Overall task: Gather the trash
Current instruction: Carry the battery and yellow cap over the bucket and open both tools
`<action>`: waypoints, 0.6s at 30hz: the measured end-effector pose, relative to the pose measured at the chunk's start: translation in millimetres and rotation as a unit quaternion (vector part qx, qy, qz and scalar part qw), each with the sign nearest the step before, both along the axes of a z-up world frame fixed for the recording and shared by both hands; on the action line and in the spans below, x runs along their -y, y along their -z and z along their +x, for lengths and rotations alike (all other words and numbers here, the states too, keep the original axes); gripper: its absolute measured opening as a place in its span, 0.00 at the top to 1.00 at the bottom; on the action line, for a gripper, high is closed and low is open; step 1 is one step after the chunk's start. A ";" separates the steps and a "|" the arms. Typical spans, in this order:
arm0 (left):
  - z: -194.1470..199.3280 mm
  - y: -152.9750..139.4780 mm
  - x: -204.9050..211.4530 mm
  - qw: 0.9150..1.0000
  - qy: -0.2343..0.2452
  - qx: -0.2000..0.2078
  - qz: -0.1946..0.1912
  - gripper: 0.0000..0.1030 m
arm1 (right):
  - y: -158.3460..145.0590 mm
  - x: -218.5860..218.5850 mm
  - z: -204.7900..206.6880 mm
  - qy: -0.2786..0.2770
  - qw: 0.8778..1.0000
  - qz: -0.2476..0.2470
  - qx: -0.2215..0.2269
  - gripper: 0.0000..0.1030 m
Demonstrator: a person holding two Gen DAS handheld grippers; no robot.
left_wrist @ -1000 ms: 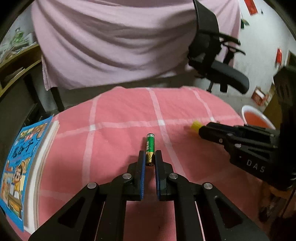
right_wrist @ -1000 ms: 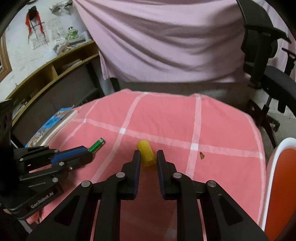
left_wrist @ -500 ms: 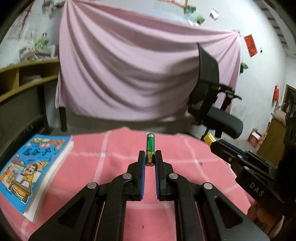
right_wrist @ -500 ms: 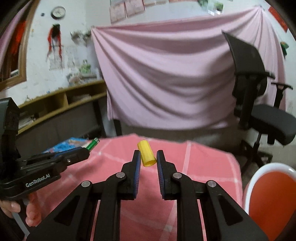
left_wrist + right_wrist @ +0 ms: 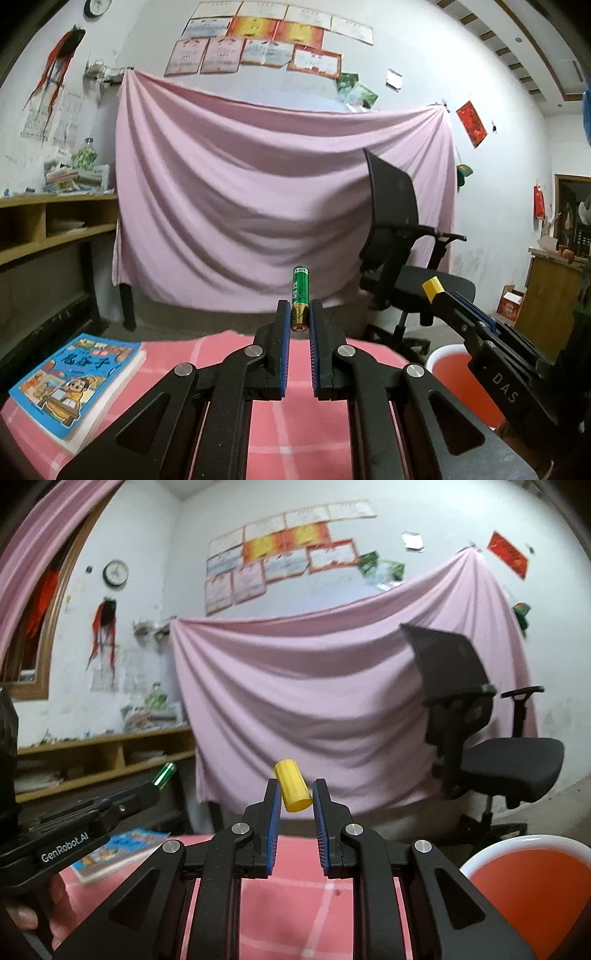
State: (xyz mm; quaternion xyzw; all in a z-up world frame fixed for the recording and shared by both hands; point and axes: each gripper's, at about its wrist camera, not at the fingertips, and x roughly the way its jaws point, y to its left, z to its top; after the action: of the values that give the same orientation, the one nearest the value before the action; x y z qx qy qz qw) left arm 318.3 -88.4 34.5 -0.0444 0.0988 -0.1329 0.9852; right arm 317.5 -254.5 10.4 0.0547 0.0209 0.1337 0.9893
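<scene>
My left gripper [image 5: 299,314] is shut on a green and gold battery [image 5: 300,291] and holds it upright, high above the pink checked table [image 5: 280,435]. My right gripper [image 5: 294,794] is shut on a small yellow ribbed cap [image 5: 291,790], also lifted above the table [image 5: 280,897]. The right gripper with the cap [image 5: 432,286] shows at the right of the left wrist view. The left gripper with the battery [image 5: 164,774] shows at the left of the right wrist view. A red bin with a white rim [image 5: 524,882] stands at the table's right side; it also shows in the left wrist view [image 5: 458,380].
A children's book with a blue cover [image 5: 74,380] lies on the table's left part. A black office chair [image 5: 402,258] stands behind the table on the right, before a hanging pink sheet [image 5: 258,206]. Wooden shelves [image 5: 44,229] run along the left wall.
Both grippers have risen from the table with the battery and the yellow cap held in them, and now point level toward the back wall. The bin shows closer on the right.
</scene>
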 end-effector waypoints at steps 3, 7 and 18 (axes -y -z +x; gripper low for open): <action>1.1 -4.2 10.5 1.000 0.011 0.002 0.000 0.93 | -4.2 9.8 -7.2 0.016 1.000 0.009 0.015 0.85; -0.4 -7.9 30.3 1.000 0.027 0.008 0.005 0.93 | -8.2 22.6 -12.8 0.035 0.999 0.018 0.026 0.85; 9.4 -9.5 89.7 0.997 0.081 0.010 0.011 0.93 | -6.0 81.1 -20.0 0.105 0.992 0.067 0.022 0.85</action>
State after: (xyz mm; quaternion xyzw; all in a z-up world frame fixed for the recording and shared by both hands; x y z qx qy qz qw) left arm 327.7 -178.1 44.0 -0.0238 0.0933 -0.2121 0.9725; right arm 297.4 -335.6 16.4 0.1202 -0.0163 0.0315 0.9921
